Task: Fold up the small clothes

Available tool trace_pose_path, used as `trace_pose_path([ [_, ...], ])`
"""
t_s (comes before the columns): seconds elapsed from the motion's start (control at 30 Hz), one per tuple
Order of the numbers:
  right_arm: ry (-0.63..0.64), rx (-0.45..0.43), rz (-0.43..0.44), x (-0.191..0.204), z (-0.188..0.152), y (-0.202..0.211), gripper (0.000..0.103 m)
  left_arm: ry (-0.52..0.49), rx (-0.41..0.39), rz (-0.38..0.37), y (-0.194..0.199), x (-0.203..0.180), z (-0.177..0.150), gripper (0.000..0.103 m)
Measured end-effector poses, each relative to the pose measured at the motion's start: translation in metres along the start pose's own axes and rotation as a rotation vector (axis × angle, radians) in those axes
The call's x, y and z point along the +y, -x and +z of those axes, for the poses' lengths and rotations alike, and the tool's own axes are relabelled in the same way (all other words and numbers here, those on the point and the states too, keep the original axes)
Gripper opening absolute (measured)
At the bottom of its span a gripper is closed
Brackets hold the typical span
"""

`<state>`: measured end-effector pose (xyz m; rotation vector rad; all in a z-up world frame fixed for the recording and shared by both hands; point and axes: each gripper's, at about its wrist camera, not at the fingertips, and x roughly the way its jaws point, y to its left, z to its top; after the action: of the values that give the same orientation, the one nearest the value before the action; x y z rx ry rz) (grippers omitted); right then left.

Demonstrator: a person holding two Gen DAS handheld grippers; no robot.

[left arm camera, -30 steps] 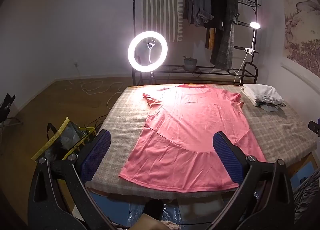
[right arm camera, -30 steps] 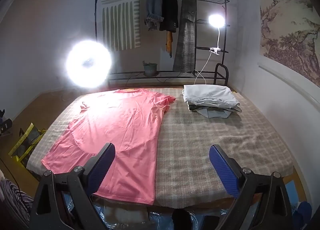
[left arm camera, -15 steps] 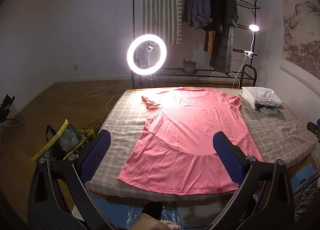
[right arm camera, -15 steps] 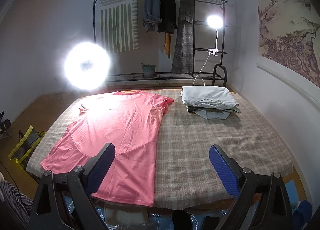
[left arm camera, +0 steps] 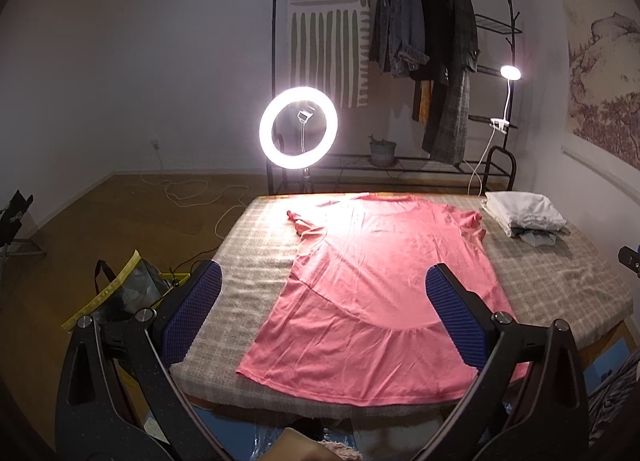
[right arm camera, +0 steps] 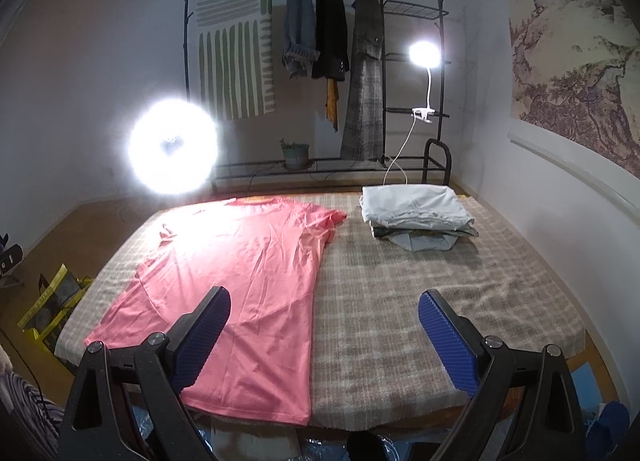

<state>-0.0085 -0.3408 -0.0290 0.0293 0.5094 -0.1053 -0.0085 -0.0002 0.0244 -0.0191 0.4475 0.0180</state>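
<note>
A pink short-sleeved top (left arm camera: 376,285) lies flat and spread out on a checked beige table cover (left arm camera: 260,245), hem toward me, neckline at the far edge. It also shows in the right wrist view (right arm camera: 240,273), on the left half of the table. My left gripper (left arm camera: 320,301) is open and empty, held above and before the hem. My right gripper (right arm camera: 324,321) is open and empty, held above the table's near edge, over the top's right side and bare cover.
A stack of folded pale clothes (right arm camera: 416,213) sits at the far right corner. A lit ring light (left arm camera: 298,127) and a clothes rack (left arm camera: 424,73) stand behind the table. A yellow-edged bag (left arm camera: 120,293) sits on the floor at left. A clip lamp (right arm camera: 424,57) shines at back right.
Both grippers have drawn back and tilted up a little, so the table sits lower in both views. The pink top has not moved. Both grippers stay open.
</note>
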Motion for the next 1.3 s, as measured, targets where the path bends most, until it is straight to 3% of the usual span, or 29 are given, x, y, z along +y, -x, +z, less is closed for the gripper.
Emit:
trace_pose_path([
  [0.23,-0.035,-0.049,-0.005,-0.0036,0.0053,0.0077,0.097,0.022,-0.036,0.001,0.0029,0.0058,0.0012,0.103],
  [1.3,-0.014,-0.034,-0.006,0.0001,0.0049,0.0037,0.097,0.011,-0.026,-0.001,0.0032,-0.0025,-0.0008,0.103],
])
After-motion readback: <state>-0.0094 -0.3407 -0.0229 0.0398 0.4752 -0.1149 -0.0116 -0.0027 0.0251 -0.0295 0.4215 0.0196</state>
